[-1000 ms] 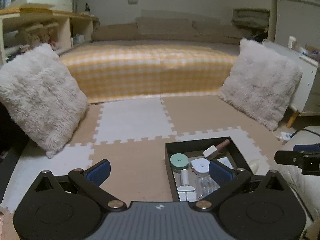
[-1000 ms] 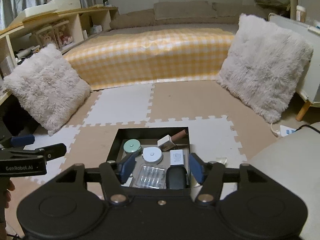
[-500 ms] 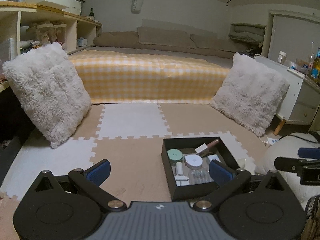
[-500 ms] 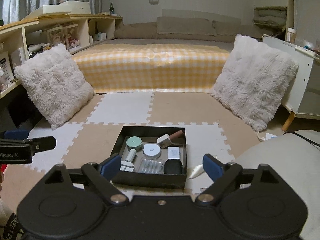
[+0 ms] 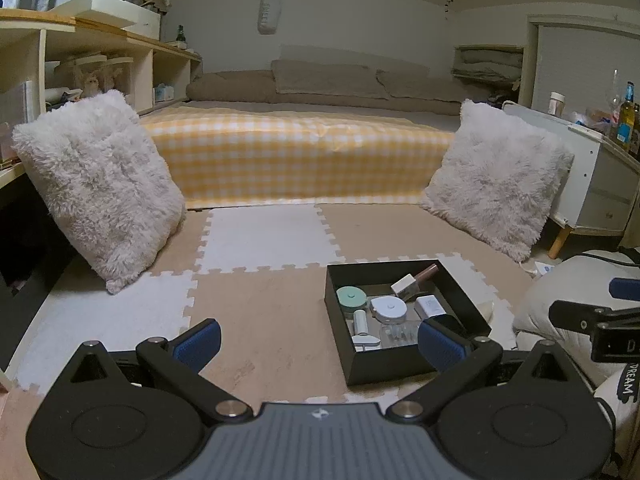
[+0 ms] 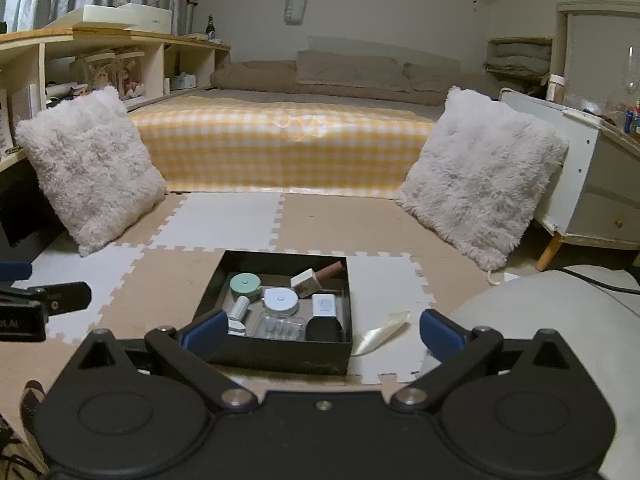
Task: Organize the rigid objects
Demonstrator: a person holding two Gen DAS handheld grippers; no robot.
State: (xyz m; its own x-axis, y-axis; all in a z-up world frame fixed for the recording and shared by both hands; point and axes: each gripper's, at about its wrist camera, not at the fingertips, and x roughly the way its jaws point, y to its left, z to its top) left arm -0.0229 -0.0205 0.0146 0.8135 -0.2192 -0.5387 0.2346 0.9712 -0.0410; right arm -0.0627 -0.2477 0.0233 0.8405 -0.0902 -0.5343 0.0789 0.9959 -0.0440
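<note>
Left wrist view: strap [image 5: 629, 377] reads "DREAM".

We see a matt black box [image 6: 280, 354], prob. card, holding smooth plastic bits: a mint round case [image 6: 245, 283], a white round case [image 6: 281, 300], a clear glossy blister pack [image 6: 279, 326]. Floor mat [image 5: 260, 312] looks like soft foam w/ fine rough texture. Pillows [image 5: 96, 184] are shaggy faux fur. Bed cover [image 6: 280, 148] is woven check cloth. Shelf [image 6: 120, 40] is pale wood, matt. Gripper pads [image 5: 198, 338] look like ribbed blue rubber on matt black plastic arms.
</note>
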